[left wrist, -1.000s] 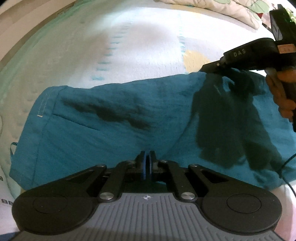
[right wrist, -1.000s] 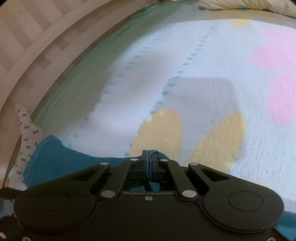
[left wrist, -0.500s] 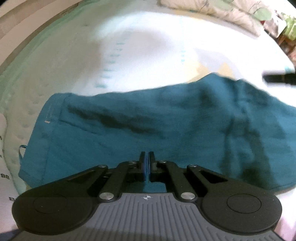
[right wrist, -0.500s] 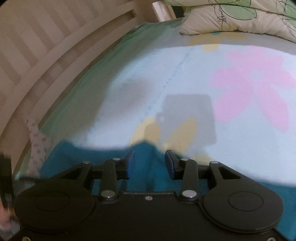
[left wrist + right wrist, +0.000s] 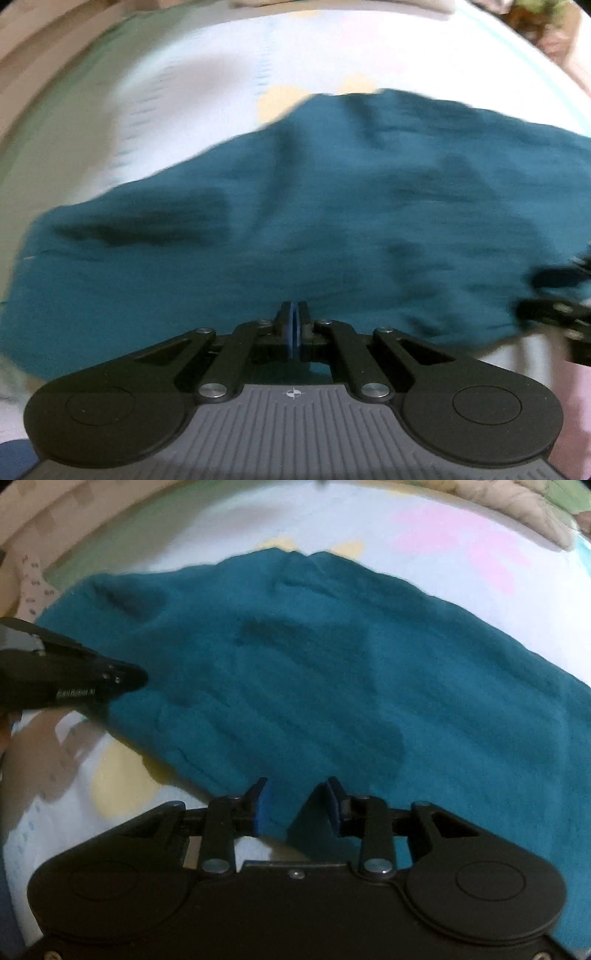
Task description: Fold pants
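Teal pants [image 5: 332,206] lie spread and rumpled on a flowered bed sheet [image 5: 207,85]; they also fill the right wrist view [image 5: 332,664]. My left gripper [image 5: 294,325] is shut at the near edge of the cloth, and it shows at the left in the right wrist view [image 5: 125,679]. Whether it pinches cloth is hidden. My right gripper [image 5: 297,808] is open over the near hem, with cloth between and under its pads. It shows blurred at the right edge of the left wrist view [image 5: 554,295].
A white sheet [image 5: 461,546] with pink and yellow flowers covers the bed. A wooden bed frame [image 5: 48,513] curves along the left. A quilted pillow [image 5: 524,506] lies at the far right. A patterned cloth [image 5: 33,587] sits at the left edge.
My right gripper let go of the far pants edge, opened, and swung back to the near hem. The left gripper stayed shut at the near edge and shifted slightly.
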